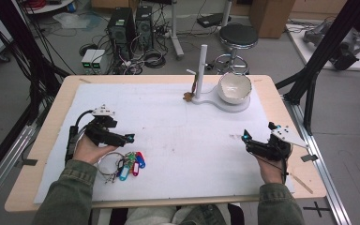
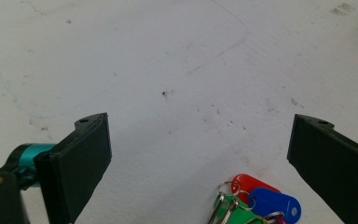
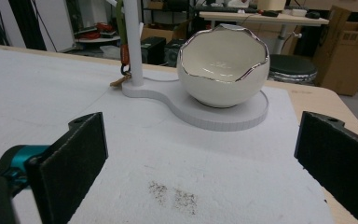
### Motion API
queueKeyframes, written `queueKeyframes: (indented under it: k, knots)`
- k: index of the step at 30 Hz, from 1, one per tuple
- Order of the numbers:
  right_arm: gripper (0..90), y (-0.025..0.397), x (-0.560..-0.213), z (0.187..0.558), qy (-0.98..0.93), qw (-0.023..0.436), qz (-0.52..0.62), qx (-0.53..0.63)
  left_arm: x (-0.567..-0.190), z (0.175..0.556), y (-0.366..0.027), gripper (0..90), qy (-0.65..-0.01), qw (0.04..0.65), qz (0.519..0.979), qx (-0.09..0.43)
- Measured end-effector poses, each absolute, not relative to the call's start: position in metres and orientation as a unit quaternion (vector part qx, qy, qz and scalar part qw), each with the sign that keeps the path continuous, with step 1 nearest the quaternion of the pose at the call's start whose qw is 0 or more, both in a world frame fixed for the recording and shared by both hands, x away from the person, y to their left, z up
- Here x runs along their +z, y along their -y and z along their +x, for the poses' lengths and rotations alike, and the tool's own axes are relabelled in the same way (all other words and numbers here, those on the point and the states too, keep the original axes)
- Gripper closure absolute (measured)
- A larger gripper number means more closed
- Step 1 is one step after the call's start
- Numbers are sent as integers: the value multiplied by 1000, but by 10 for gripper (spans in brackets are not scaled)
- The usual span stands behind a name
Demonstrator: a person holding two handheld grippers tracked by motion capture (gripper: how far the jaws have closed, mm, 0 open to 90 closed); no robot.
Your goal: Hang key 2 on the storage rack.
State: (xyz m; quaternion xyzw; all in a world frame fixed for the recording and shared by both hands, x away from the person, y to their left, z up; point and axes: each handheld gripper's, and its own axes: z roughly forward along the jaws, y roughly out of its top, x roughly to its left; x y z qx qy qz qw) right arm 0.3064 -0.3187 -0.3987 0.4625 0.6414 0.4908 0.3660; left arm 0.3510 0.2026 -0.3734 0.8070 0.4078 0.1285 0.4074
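From the high view, the left gripper [image 1: 130,138] hangs just above the bunch of keys [image 1: 124,165] on the table [image 1: 168,131]; small parts blur. Left gripper view: fingers spread wide, keys [image 2: 256,200] cut off below. Right gripper view: fingers wide apart, facing the bowl [image 3: 223,65].

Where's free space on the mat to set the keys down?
Widest bare patch: mid-mat, between the left gripper, the right gripper and the white stand. Far-left corner is also bare. Crowded: around the bowl and the keys.
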Motion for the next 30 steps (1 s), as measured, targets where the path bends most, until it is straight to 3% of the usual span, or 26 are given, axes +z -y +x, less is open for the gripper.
queueKeyframes:
  k: [30]
  knots:
    - [15,320,-399,306,-640,366,463,492,-395,319,-204,67,-394,406,816,118]
